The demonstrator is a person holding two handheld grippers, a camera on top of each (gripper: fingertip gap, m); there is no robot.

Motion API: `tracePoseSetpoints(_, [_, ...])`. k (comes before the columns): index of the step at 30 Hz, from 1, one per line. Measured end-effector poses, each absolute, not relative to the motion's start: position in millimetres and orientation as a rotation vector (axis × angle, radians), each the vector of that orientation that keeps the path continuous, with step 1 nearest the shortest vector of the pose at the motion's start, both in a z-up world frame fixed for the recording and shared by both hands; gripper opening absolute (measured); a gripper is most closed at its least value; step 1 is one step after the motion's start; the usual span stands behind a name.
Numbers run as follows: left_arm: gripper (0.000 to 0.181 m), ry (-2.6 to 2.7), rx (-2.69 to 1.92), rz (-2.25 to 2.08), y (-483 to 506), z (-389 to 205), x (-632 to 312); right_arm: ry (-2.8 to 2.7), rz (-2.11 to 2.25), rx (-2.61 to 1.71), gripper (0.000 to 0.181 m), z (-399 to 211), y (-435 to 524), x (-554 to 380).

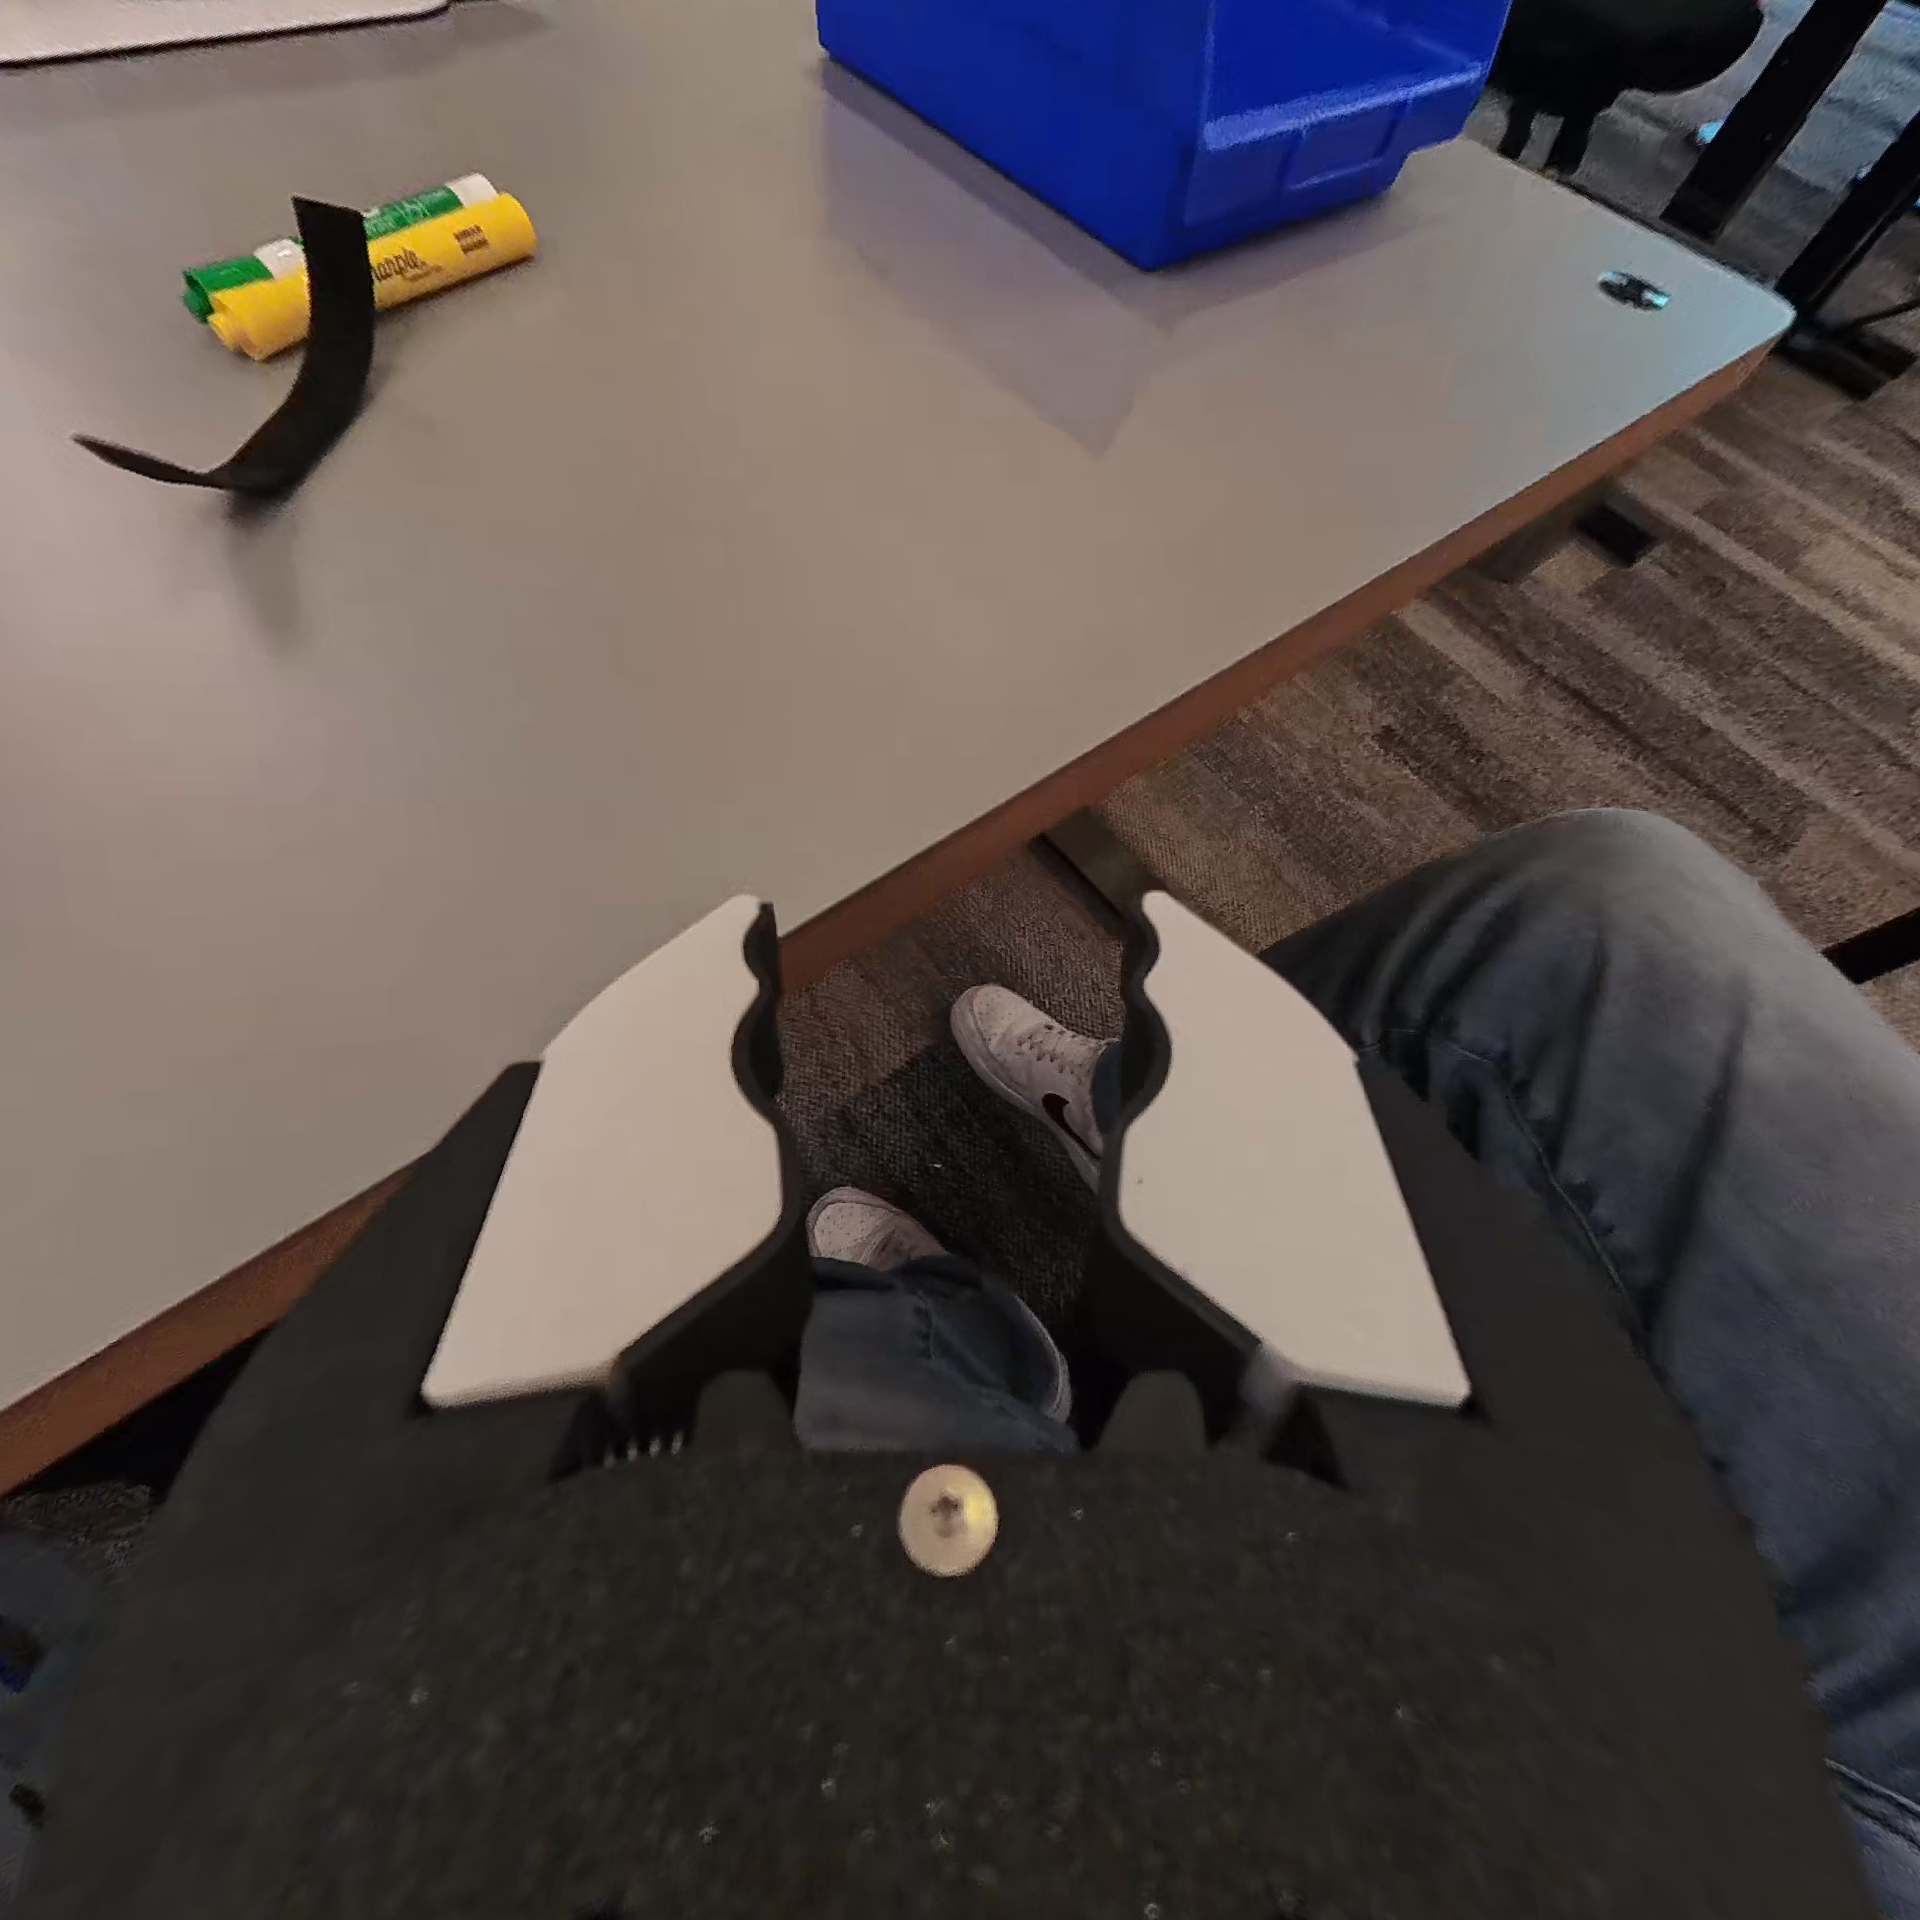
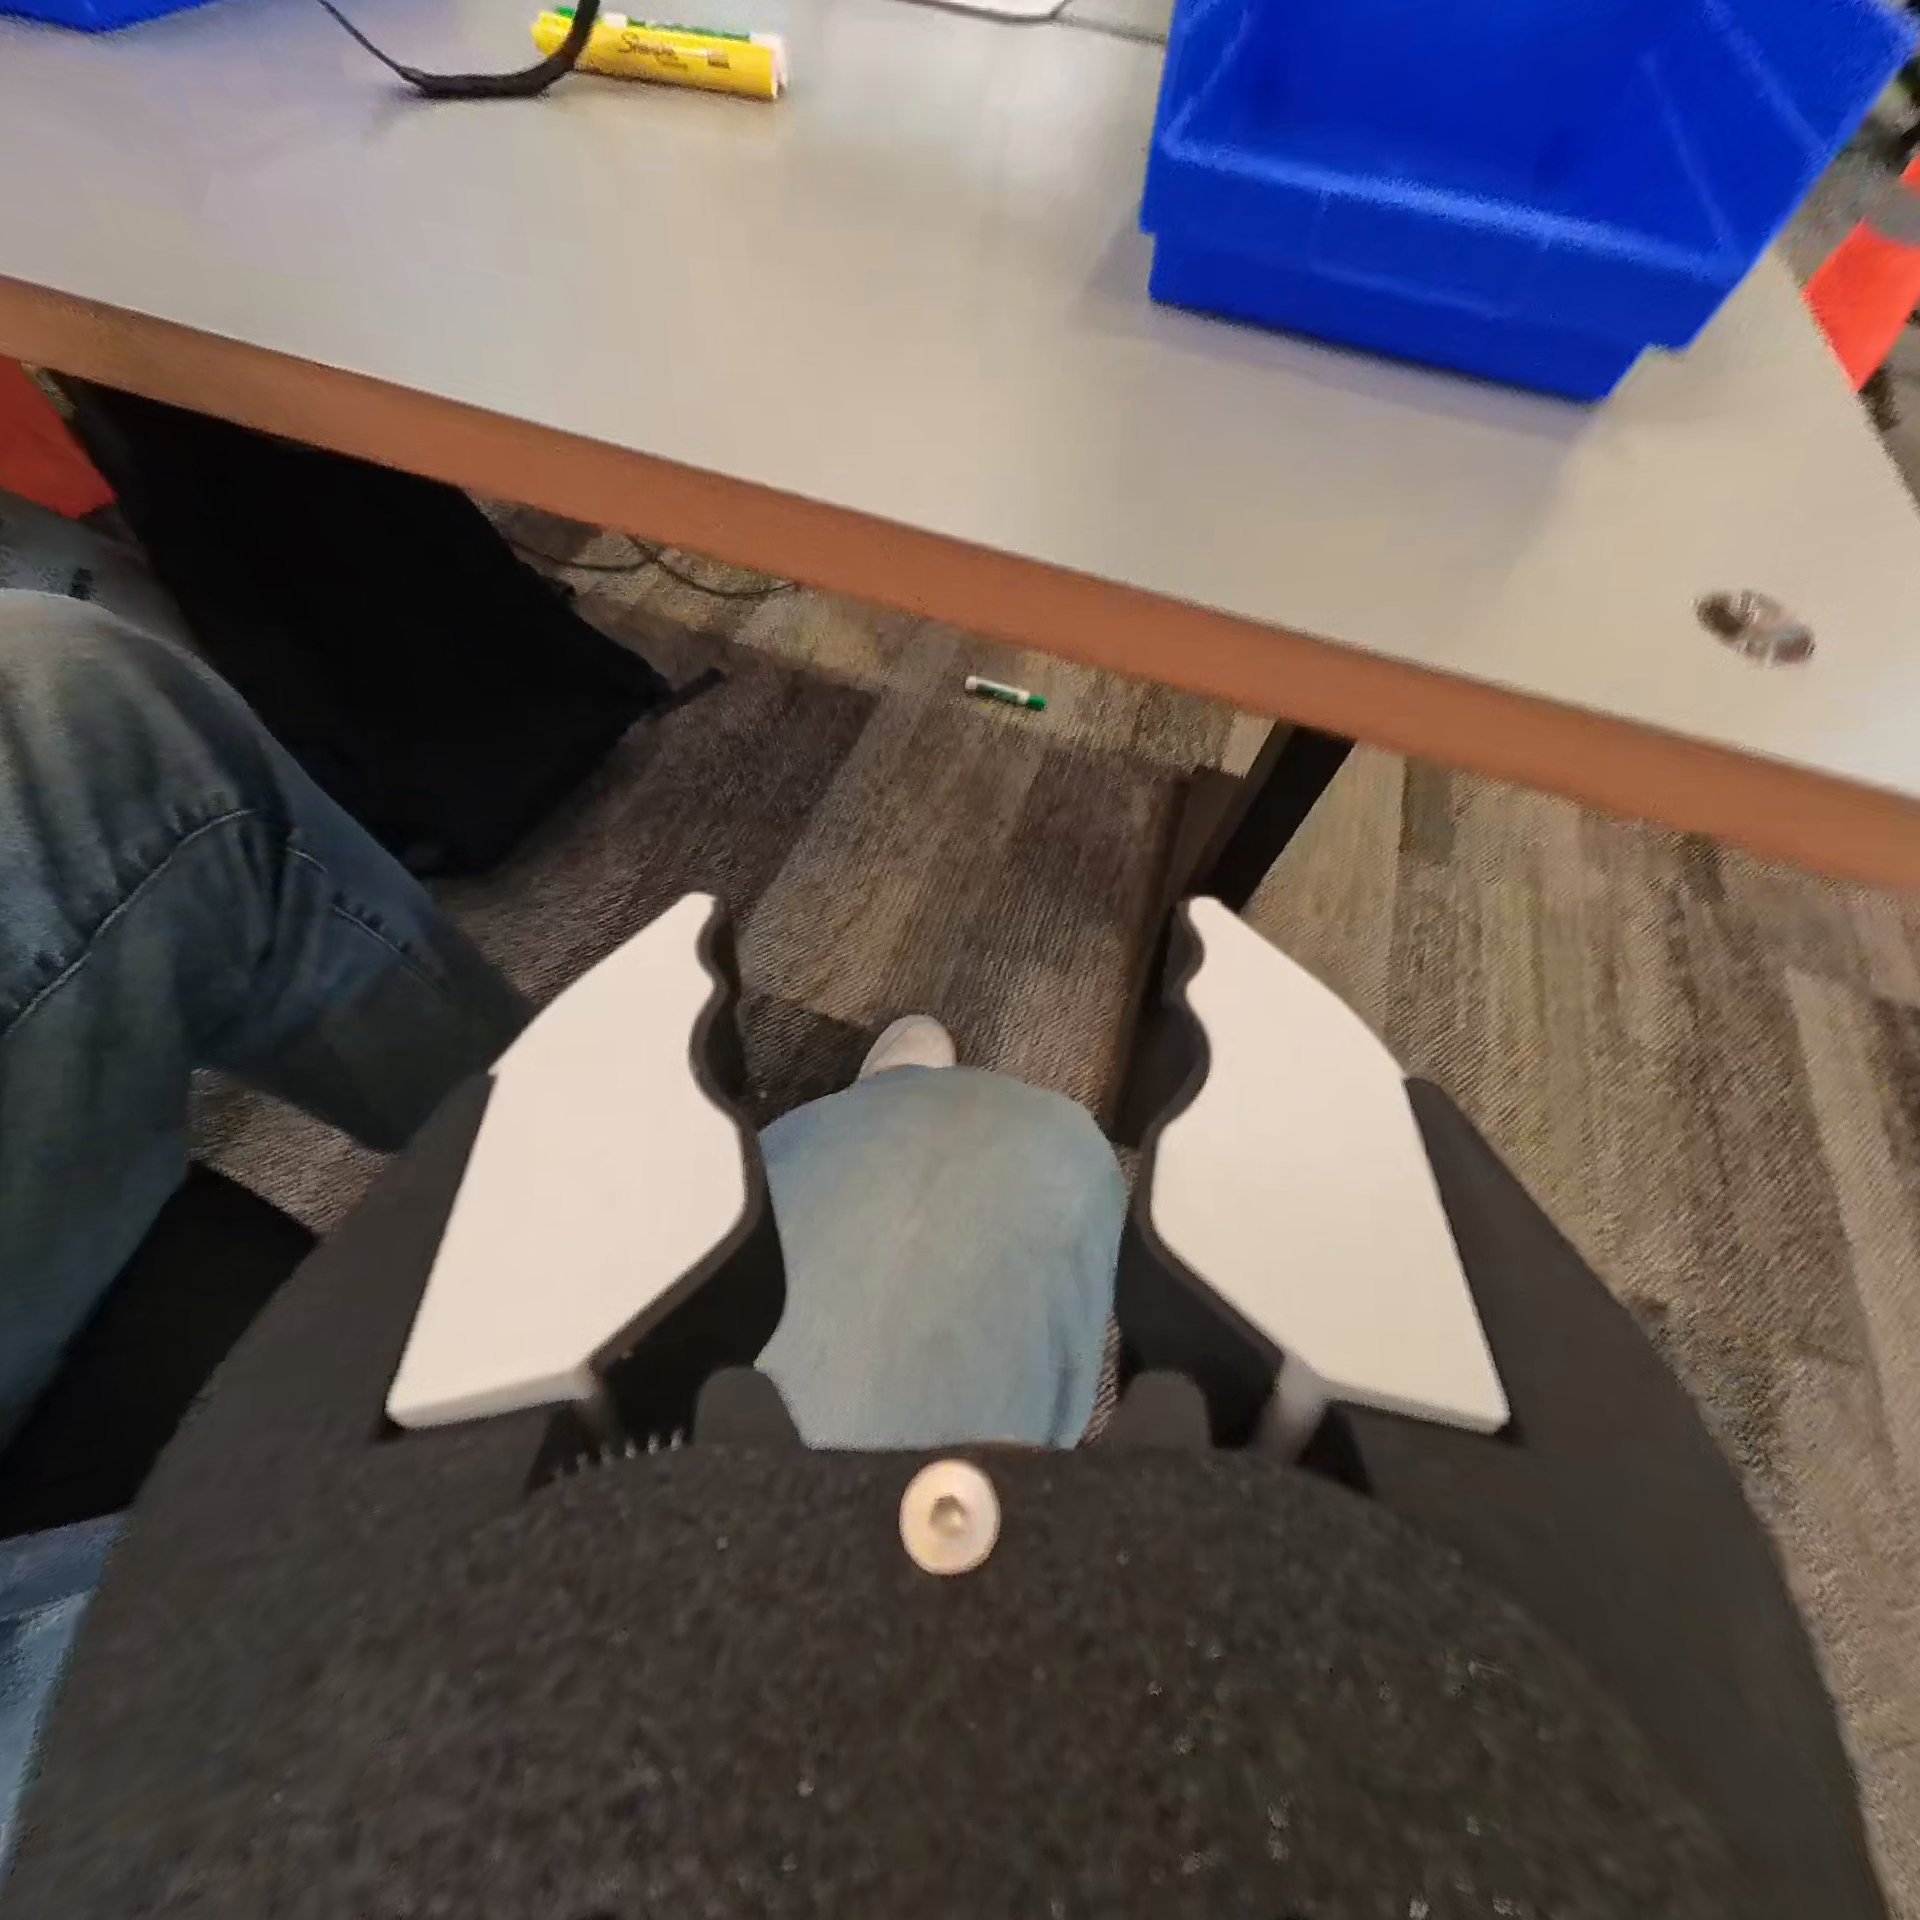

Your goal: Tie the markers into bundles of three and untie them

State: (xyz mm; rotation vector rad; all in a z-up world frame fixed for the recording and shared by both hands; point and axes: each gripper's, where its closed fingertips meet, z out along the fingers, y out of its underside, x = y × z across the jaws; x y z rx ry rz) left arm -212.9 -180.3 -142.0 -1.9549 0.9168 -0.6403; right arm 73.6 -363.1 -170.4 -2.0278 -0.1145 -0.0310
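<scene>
grey table [image 1: 727, 540], blue bin [image 1: 1164, 114], carpet floor [image 2: 1507, 1091]

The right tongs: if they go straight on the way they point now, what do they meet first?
Most likely the person's knee, in light jeans, which fills the gap between the open right tongs. Beyond it lies carpet floor, not the table. Depth is unclear.
</scene>
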Motion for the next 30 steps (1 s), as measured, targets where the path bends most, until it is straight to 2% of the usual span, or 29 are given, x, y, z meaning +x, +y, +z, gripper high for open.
tracePoseSetpoints(4, [0.062,1.015,-1.946,-0.669,-209,-159,-185,-0.049,0.04,-2.03,0.078,-170,-394,78])
tracePoseSetpoints(7, [0.062,1.198,-1.936,-0.691,-247,-198,-147,-0.042,0.046,-2.025,0.077,-165,-426,74])
tracePoseSetpoints(13, [0.05,1.549,-2.193,-0.712,-309,-363,-66,-0.078,0.062,-2.074,0.074,-186,-457,67])
tracePoseSetpoints(16, [0.057,1.622,-2.327,-0.584,-284,-455,-32,-0.101,0.064,-2.062,0.07,-209,-420,91])
tracePoseSetpoints(19, [0.063,1.625,-2.378,-0.399,-233,-543,-6,-0.195,-0.007,-2.144,0.077,-272,-377,132])
tracePoseSetpoints(24, [0.074,1.311,-2.641,-0.386,-148,-668,22,-0.074,-0.008,-2.177,0.075,-413,-303,203])
tracePoseSetpoints(30, [0.067,1.2,-2.567,-0.218,-6,-766,49,0.183,0.094,-2.19,0.077,-604,-246,241])
